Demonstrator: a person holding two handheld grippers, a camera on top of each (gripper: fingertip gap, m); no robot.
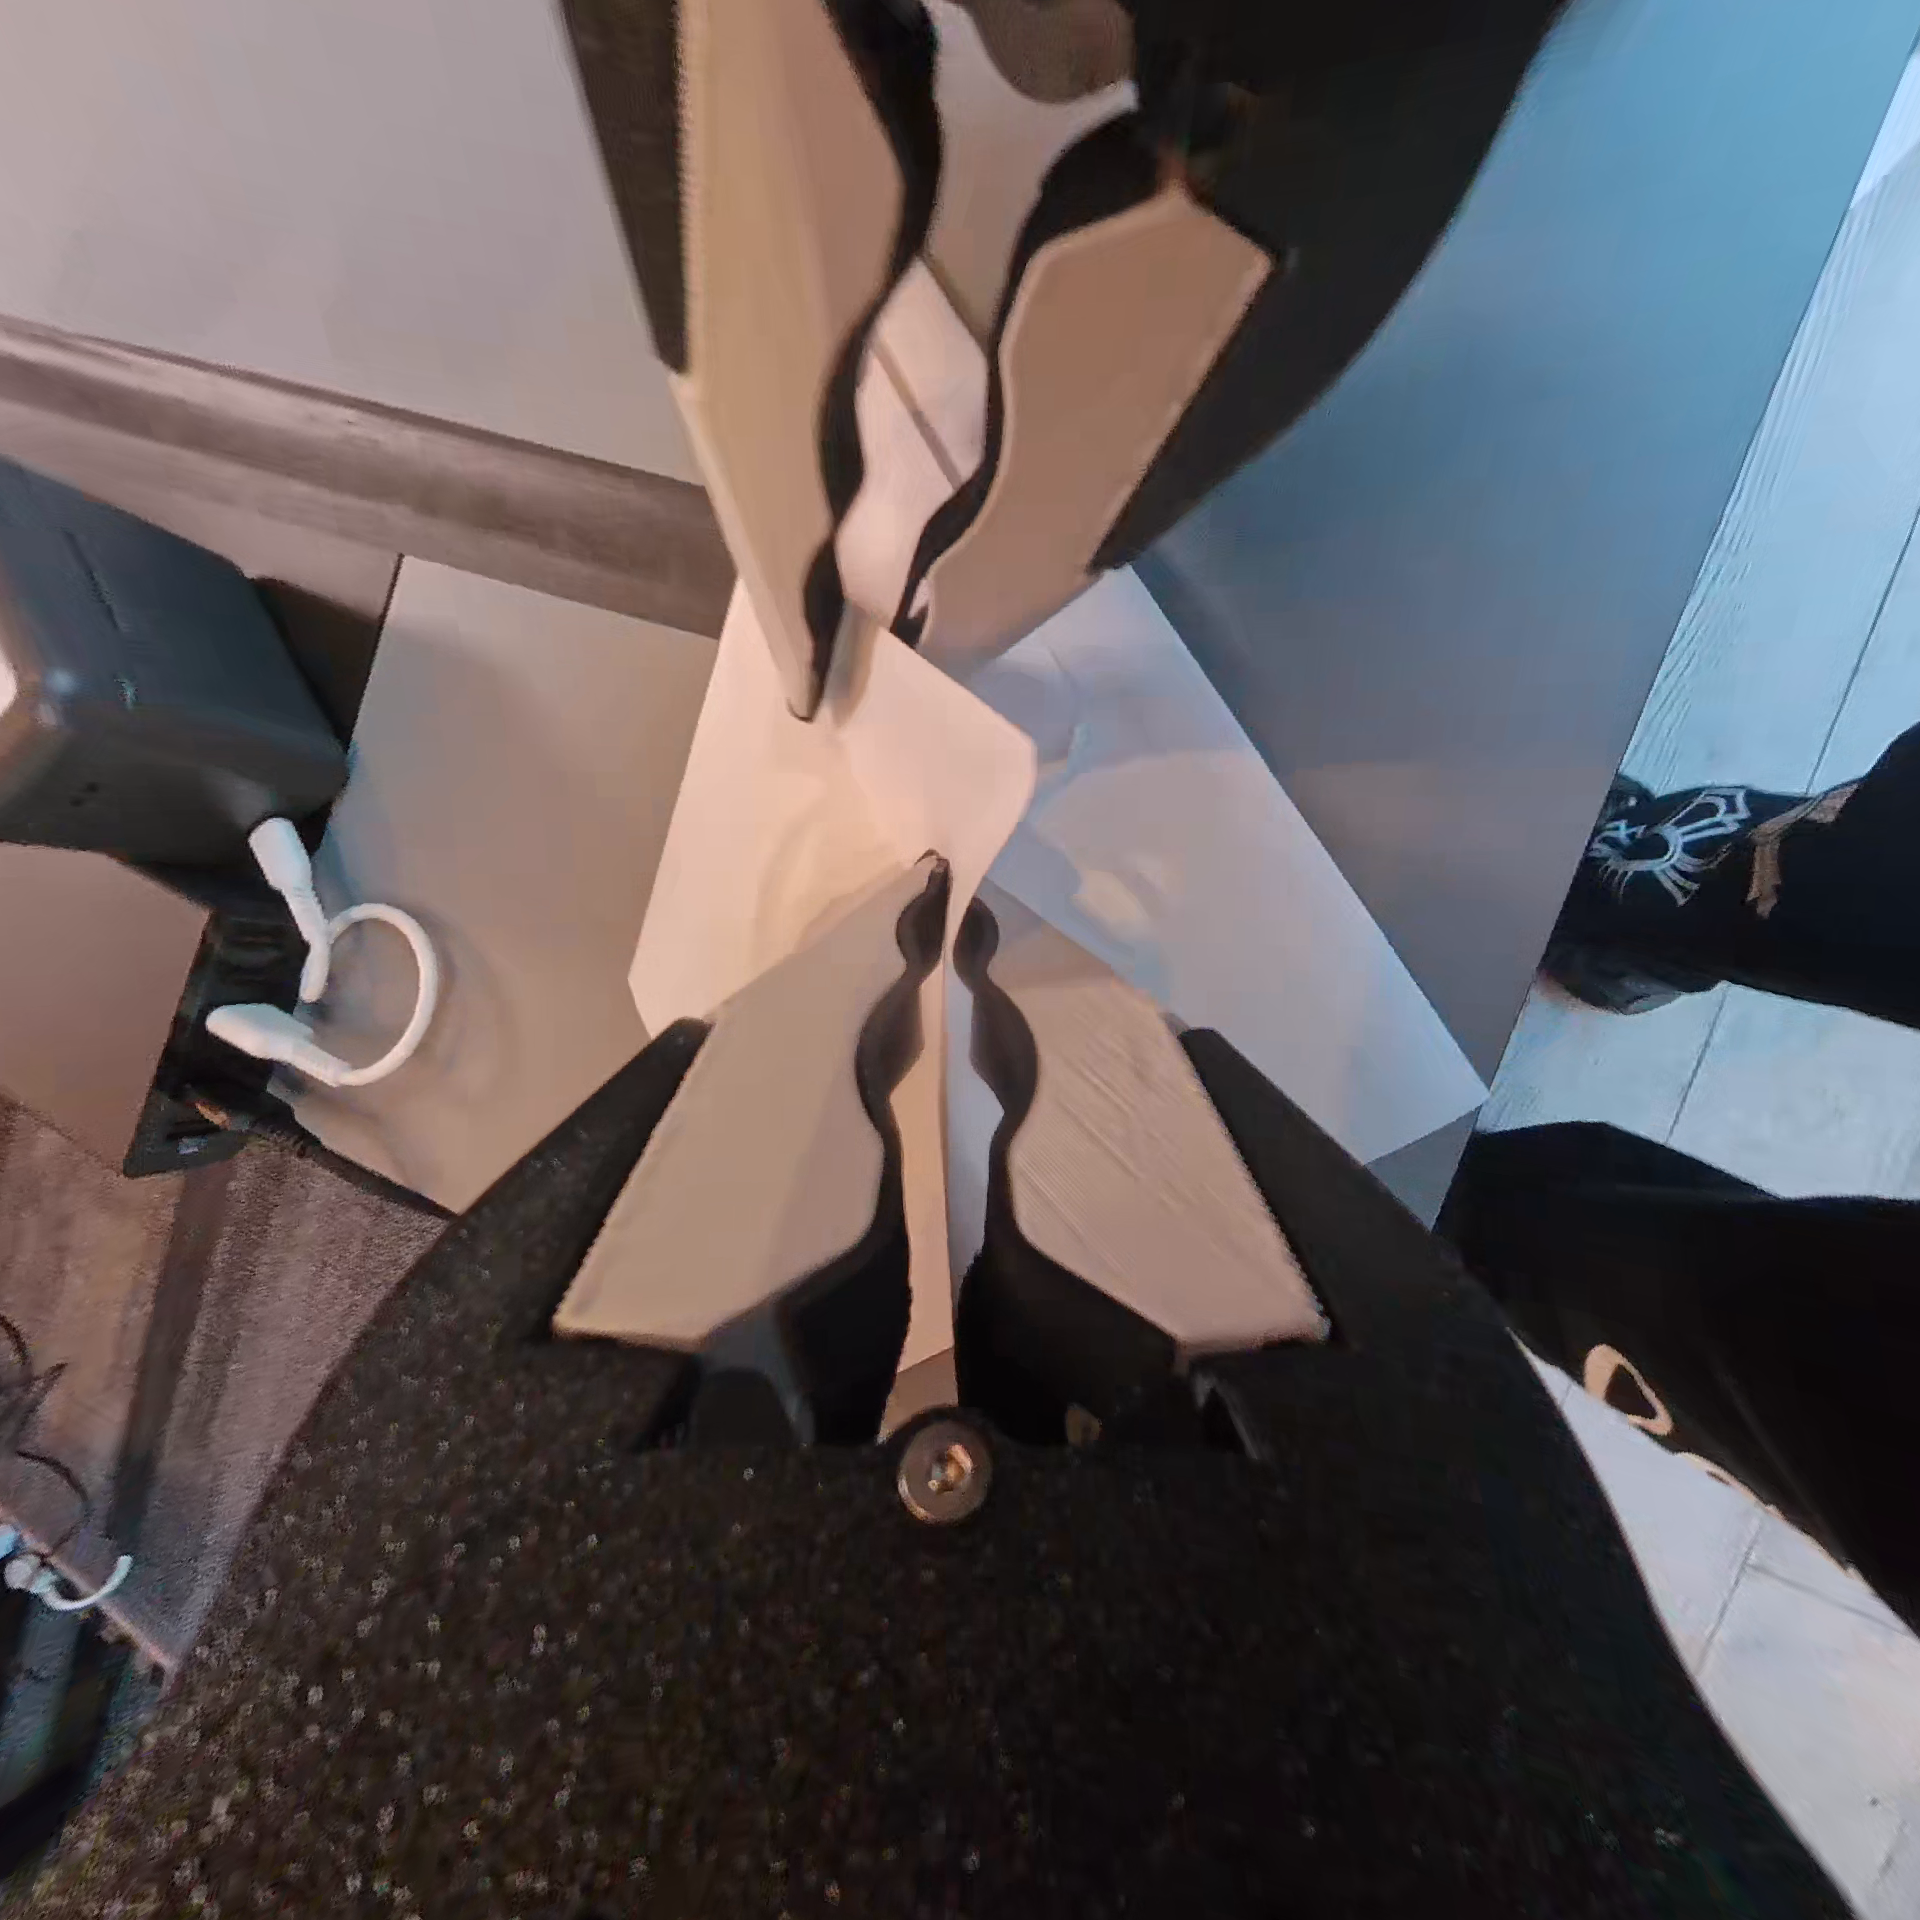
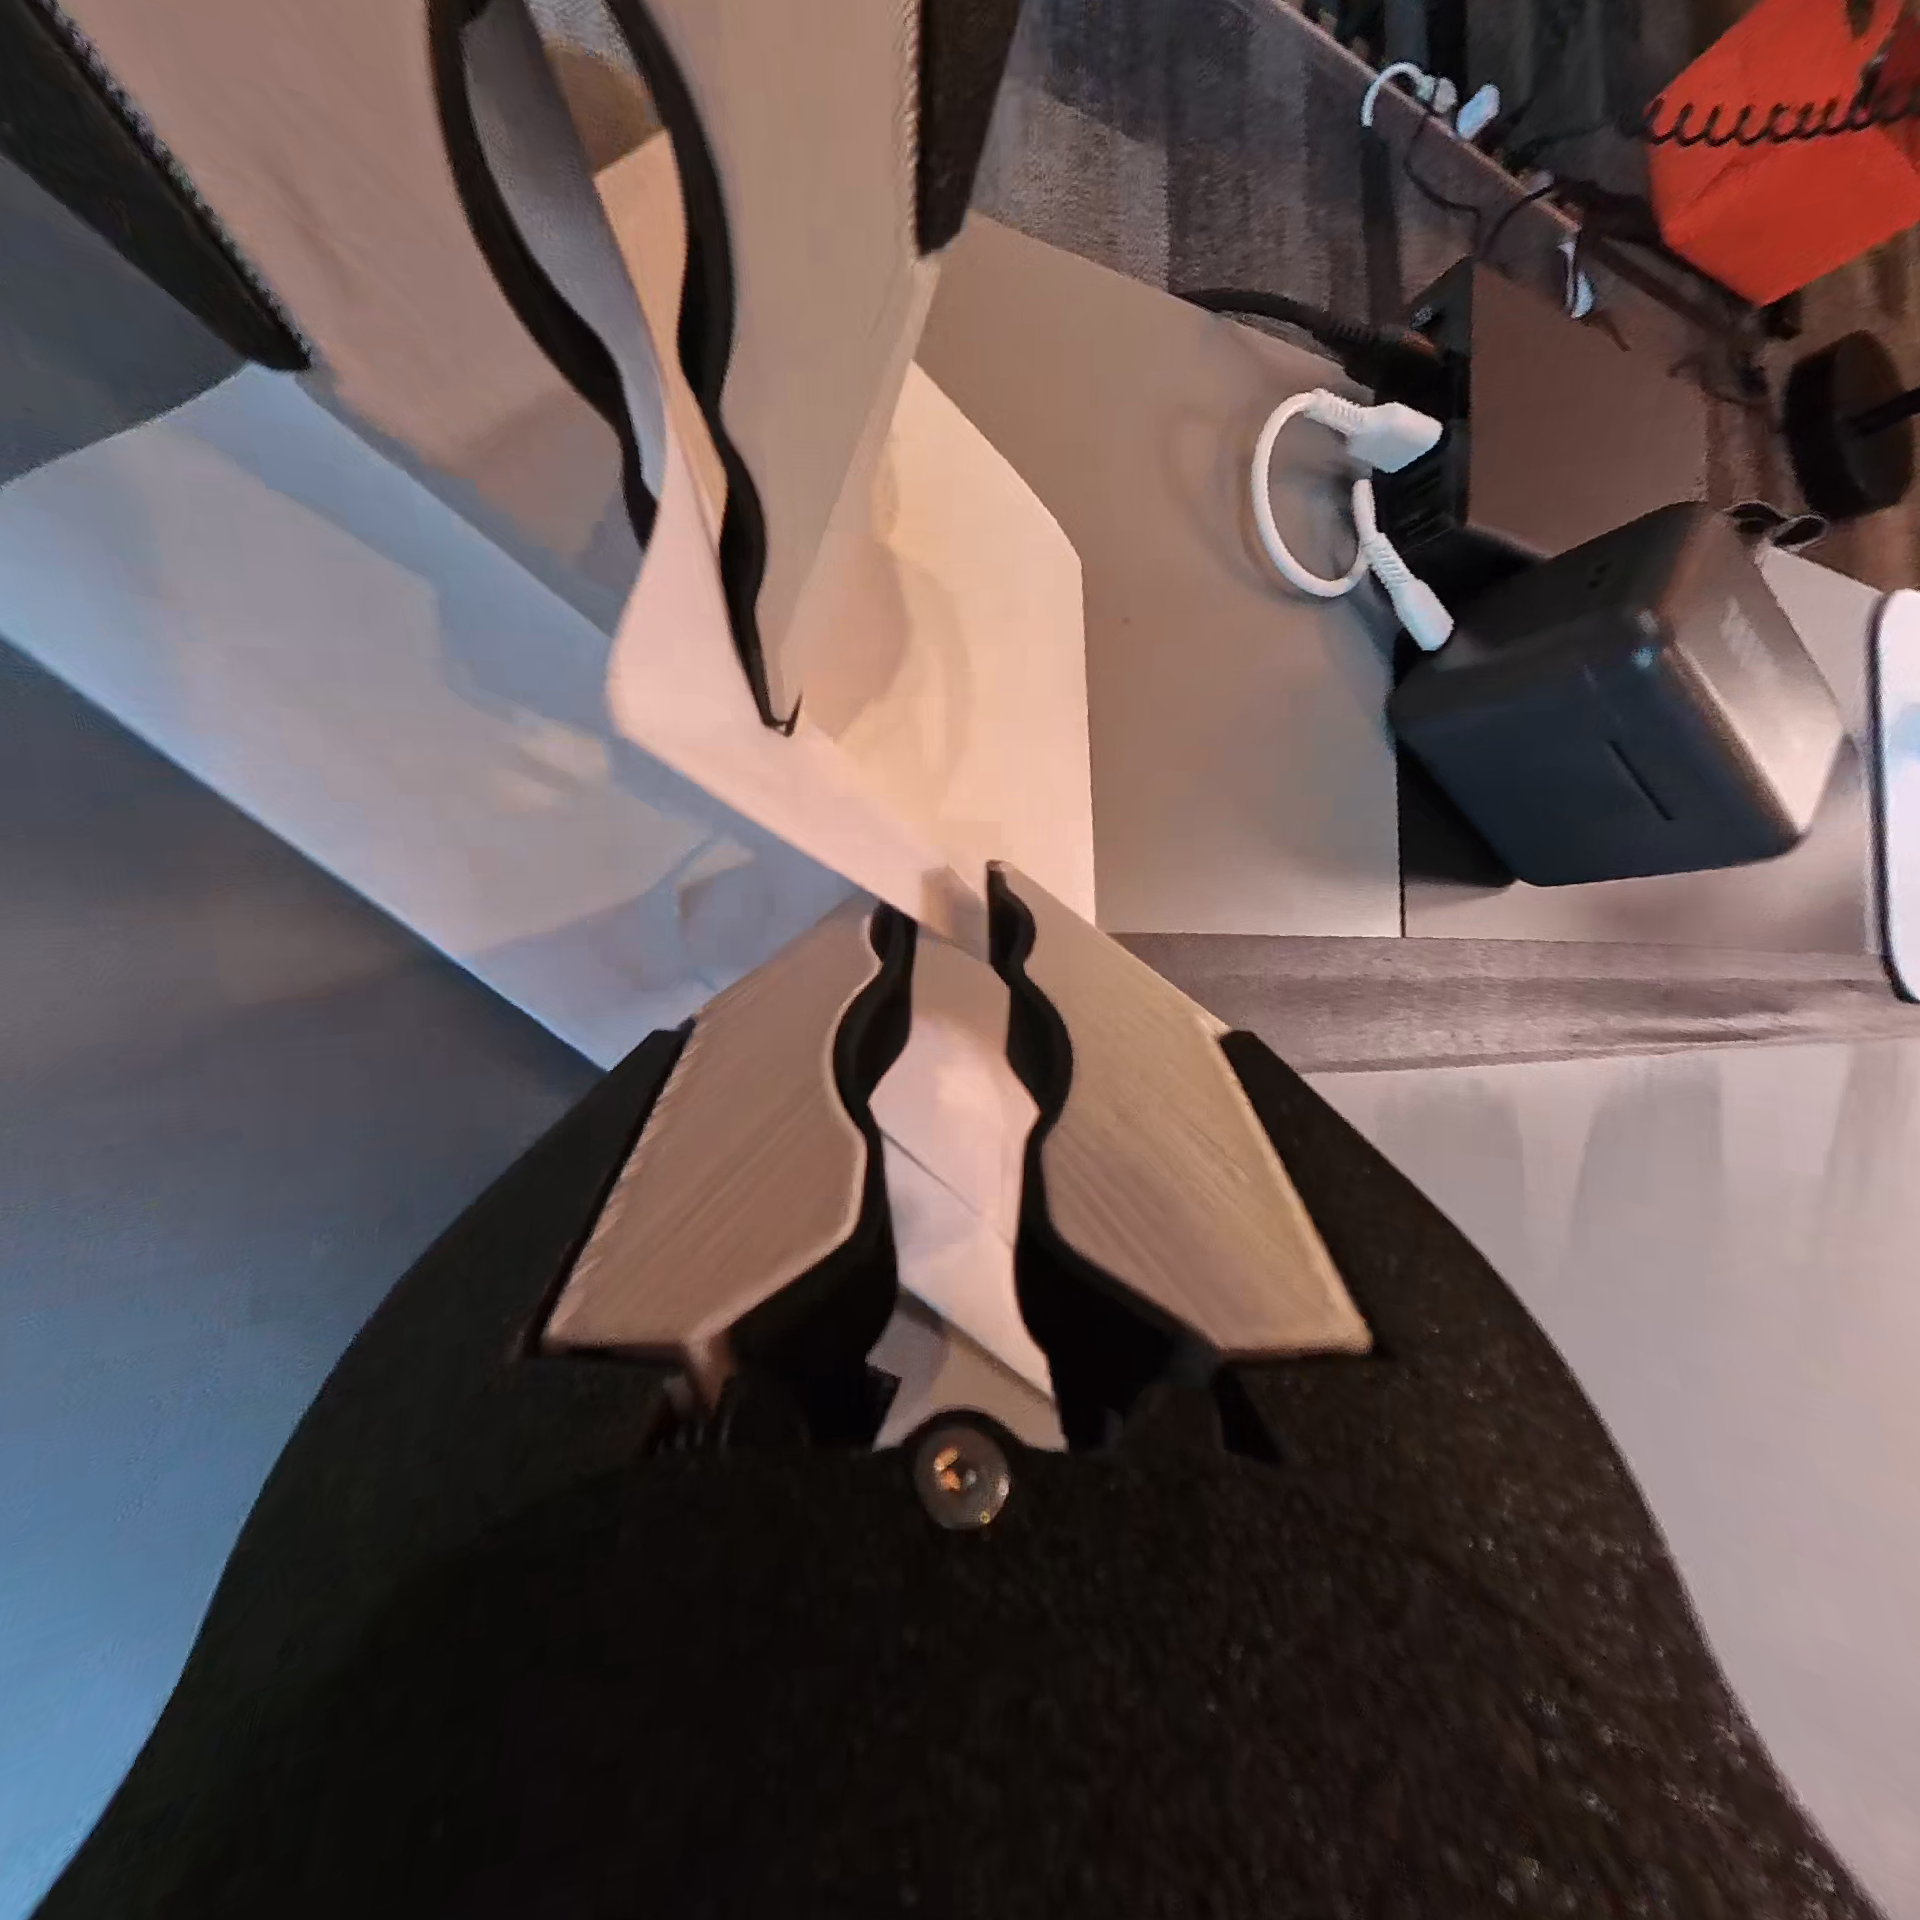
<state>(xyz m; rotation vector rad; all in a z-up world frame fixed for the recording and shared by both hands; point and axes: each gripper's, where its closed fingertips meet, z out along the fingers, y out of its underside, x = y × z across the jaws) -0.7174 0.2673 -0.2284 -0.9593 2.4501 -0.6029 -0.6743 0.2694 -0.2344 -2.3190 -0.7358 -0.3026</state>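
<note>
A white sheet of paper (image 1: 831, 831) lies partly on a grey table (image 1: 1351, 520), with one part lifted and folded over. My left gripper (image 1: 951, 894) is shut on the raised paper's edge, its tips nearly touching. It also shows at the top of the right wrist view (image 2: 774, 717), pinching the paper (image 2: 966, 675). My right gripper (image 2: 940, 894) faces it from the opposite side. Its jaws stand a little apart with the folded paper running between them. It also shows at the top of the left wrist view (image 1: 868, 670).
A dark box-shaped device (image 1: 135, 707) with a looped white cable (image 1: 364, 966) sits at the table's far side; both also show in the right wrist view (image 2: 1610, 707) (image 2: 1309, 499). An orange object (image 2: 1787, 156) hangs beyond. A person's dark clothing (image 1: 1766, 883) is beside the table edge. Spacing between my two grippers at the tips: around 5 cm.
</note>
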